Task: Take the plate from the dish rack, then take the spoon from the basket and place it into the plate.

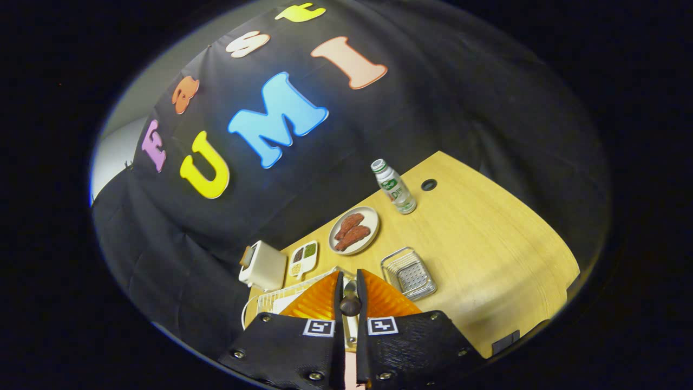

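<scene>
My gripper (350,277) is held high above the wooden table (487,244), tilted. Its fingers are shut on a spoon (350,305): the dark handle end is pinched between them and the metal part runs forward along the gap. The metal wire basket (409,274) stands on the table just ahead and to the right of the fingers, with nothing in it that I can see. A white wire dish rack (269,299) shows beside the left finger, mostly hidden by it. Something pale lies in the rack; I cannot tell whether it is a plate.
A round plate with reddish-brown food (354,230) lies beyond the basket. Farther back stands a white bottle with a green label (395,187), near a cable hole (429,184). A white toaster (263,265) and a small sauce tray (303,259) sit left of the plate.
</scene>
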Motion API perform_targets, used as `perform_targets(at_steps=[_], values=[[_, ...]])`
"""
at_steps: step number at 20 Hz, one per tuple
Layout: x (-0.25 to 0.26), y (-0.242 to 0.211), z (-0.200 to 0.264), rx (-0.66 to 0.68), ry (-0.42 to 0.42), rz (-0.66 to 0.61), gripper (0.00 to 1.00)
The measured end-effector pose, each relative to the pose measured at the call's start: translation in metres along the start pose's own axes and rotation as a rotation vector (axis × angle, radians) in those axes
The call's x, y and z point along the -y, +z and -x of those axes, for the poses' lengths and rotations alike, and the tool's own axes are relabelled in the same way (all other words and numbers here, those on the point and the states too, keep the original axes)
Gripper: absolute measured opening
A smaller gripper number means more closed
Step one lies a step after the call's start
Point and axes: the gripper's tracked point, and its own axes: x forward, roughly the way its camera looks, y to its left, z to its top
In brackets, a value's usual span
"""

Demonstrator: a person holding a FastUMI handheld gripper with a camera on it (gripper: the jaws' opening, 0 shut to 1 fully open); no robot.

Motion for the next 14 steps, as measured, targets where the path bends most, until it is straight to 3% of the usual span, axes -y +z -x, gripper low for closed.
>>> perform_targets(at_steps=[3,8,14], values=[[-0.043,-0.038,0.015,-0.087,0.074,0.033,0.08],[-0.076,-0.111,0.023,-0.23,0.127,0.134,0.08],[-0.074,-0.195,0.016,-0.398,0.095,0.309,0.08]])
